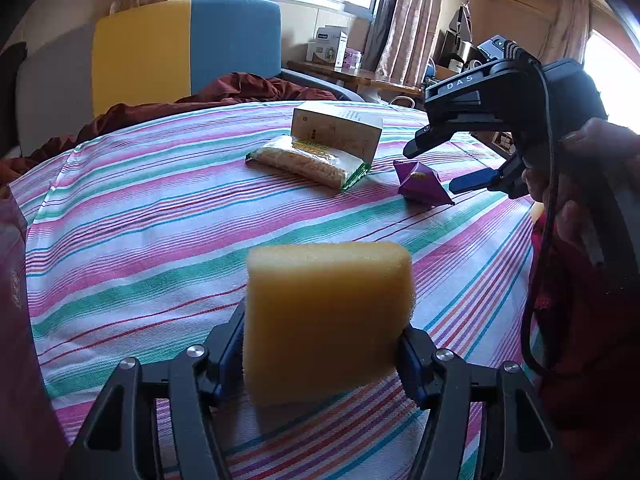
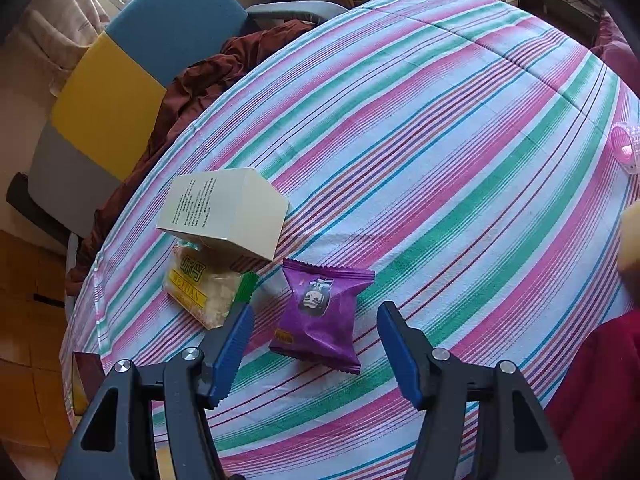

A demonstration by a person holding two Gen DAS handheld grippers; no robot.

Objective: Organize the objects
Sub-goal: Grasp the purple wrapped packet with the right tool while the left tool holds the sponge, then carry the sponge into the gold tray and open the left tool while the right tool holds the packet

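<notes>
On my left gripper (image 1: 324, 354) I have a yellow sponge (image 1: 326, 320) pinched between the two pads, standing up above the striped tablecloth (image 1: 160, 240) that covers the counter. The sponge fills the gap, with both pads pressing into its lower sides.

My right gripper (image 2: 316, 350) has its jaws apart with nothing between the blue pads (image 2: 234, 348). It points down at a purple snack packet (image 2: 322, 316) lying flat on the cloth. The packet sits in the gap as I see it from the right wrist camera, but the pads do not touch it. From the left wrist view the right gripper (image 1: 440, 168) hangs just over the packet (image 1: 422, 184), held in a hand (image 1: 580, 176) at the right edge.

Just beside the purple packet, farther from me, lies a clear packet of pale snack pieces with green and yellow print (image 2: 204, 292). A cream carton (image 2: 228, 210) stands touching it, tilted over its far end. A pink ring of tape (image 2: 626, 148) rests near the cloth's right edge, well apart from the rest. A dark red cloth (image 1: 224, 94) is bunched against a yellow and blue chair (image 1: 184, 48) behind the counter.
</notes>
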